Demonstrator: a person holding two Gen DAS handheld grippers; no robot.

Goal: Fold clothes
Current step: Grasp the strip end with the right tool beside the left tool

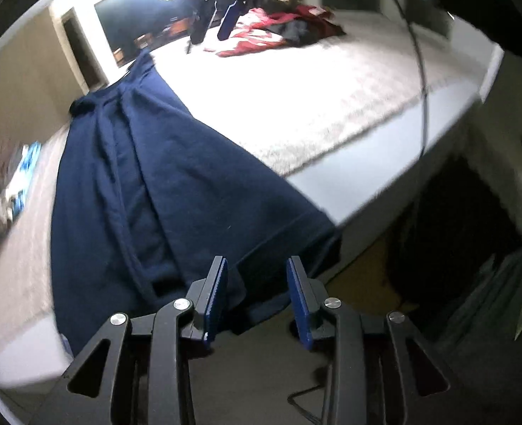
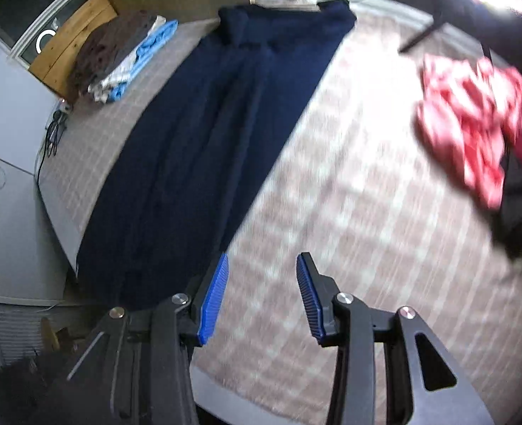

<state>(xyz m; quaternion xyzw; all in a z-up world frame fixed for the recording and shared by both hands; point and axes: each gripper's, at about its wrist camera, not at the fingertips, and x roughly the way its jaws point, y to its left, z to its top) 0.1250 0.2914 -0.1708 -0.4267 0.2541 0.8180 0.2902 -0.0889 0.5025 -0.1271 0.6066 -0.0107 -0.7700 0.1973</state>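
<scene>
Navy garment lengthwise across bed

the bed carries a pale checked cover, brightly lit toward its far side, and its plain light side panel drops to a dim floor. a thin dark cable hangs across the left wrist view. beyond the bed's far corner stands a wooden cabinet with a dark glass front showing a bright ring-shaped reflection. pale wall panels run beside the bed, and a tangle of black cords hangs down at the bed's edge there.
</scene>
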